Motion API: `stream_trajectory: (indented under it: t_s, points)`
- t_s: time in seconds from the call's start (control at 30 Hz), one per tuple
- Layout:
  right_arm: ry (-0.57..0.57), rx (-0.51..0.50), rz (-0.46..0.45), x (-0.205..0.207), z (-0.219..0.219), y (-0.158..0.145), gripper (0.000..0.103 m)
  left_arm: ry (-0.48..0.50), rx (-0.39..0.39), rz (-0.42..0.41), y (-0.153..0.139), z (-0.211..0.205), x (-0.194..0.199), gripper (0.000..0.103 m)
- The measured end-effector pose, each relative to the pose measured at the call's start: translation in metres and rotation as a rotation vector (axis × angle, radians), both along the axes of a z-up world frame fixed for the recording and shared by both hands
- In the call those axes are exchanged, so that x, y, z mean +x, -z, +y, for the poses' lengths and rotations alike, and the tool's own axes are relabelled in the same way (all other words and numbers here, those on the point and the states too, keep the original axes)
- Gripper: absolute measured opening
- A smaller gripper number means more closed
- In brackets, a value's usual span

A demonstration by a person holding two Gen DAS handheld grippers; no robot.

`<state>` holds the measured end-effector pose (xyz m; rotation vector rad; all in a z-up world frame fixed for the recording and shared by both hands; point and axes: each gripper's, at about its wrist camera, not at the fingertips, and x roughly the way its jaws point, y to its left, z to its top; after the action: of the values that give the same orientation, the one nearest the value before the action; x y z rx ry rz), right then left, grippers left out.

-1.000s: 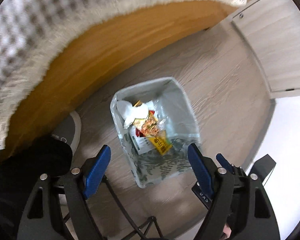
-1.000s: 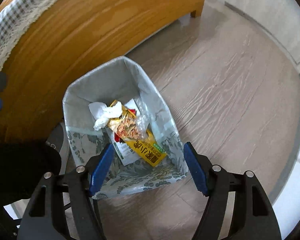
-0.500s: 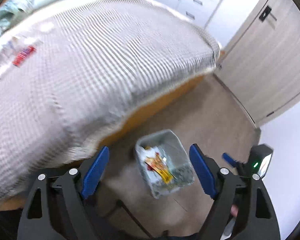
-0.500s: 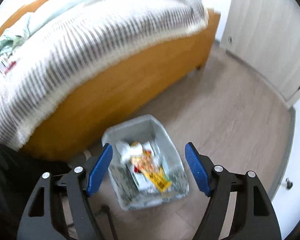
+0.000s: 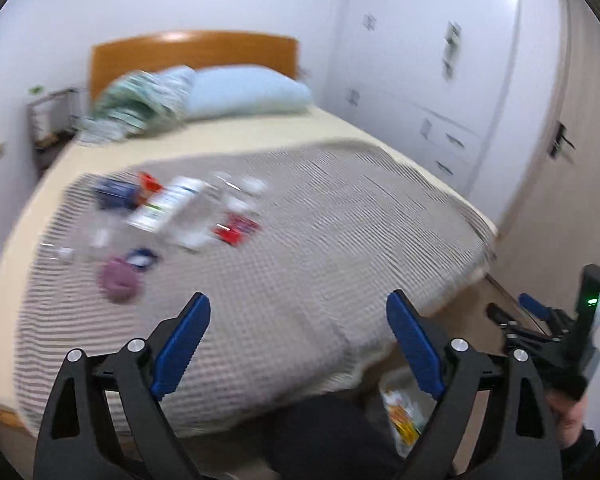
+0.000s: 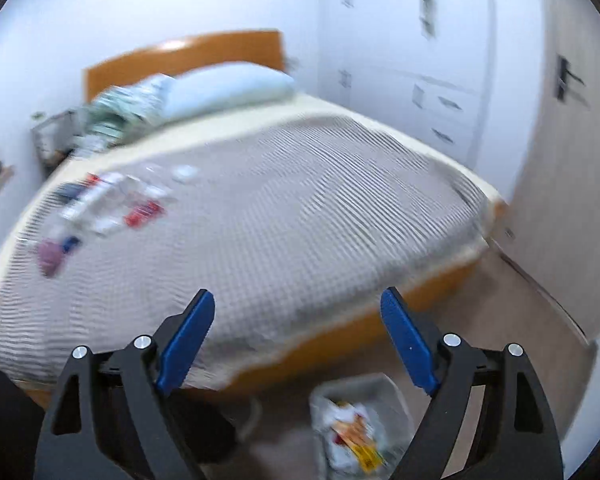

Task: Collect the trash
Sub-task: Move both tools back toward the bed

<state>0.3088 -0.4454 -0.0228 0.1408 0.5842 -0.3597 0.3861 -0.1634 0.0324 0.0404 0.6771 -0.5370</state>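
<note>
Grippers spread and empty above a bed strewn with trash.
Left gripper (image 5: 298, 322) and right gripper (image 6: 298, 318) have just been opening, nothing between them; blurred wrappers (image 5: 168, 212) lie mid-left on the bed (image 5: 340, 220), trash bin (image 6: 364, 424) at bottom.

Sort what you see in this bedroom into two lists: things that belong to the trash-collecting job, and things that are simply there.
Part of the job:
- litter on the blanket
- trash bin on the floor, already holding wrappers
- left gripper, open and empty
- right gripper, open and empty

Simply there:
- pillow
- headboard
- wardrobe
</note>
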Motion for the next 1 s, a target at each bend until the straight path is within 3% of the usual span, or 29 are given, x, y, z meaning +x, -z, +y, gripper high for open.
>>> stream_trajectory:
  t_s: [0.17,0.3,0.43,0.7,1.0]
  points:
    - [-0.100,-0.076,-0.166,0.016,0.048,-0.051,0.087,-0.101,-0.018,-0.059,-0.022,0.083,0.005,0.092]
    - [-0.194,-0.058,-0.191,0.044,0.068,-0.065,0.087,-0.215,-0.007,-0.137,-0.035,0.129,0.012,0.095]
    - [-0.270,-0.059,-0.183,0.073,0.087,-0.068,0.087,-0.287,-0.035,-0.149,-0.046,0.157,0.022,0.095]
    - [-0.314,0.009,-0.169,0.123,0.106,-0.062,0.087,-0.339,-0.018,-0.176,-0.045,0.167,0.049,0.095]
    - [-0.315,0.005,-0.115,0.169,0.117,-0.039,0.087,-0.371,0.011,-0.047,-0.001,0.168,0.111,0.095]
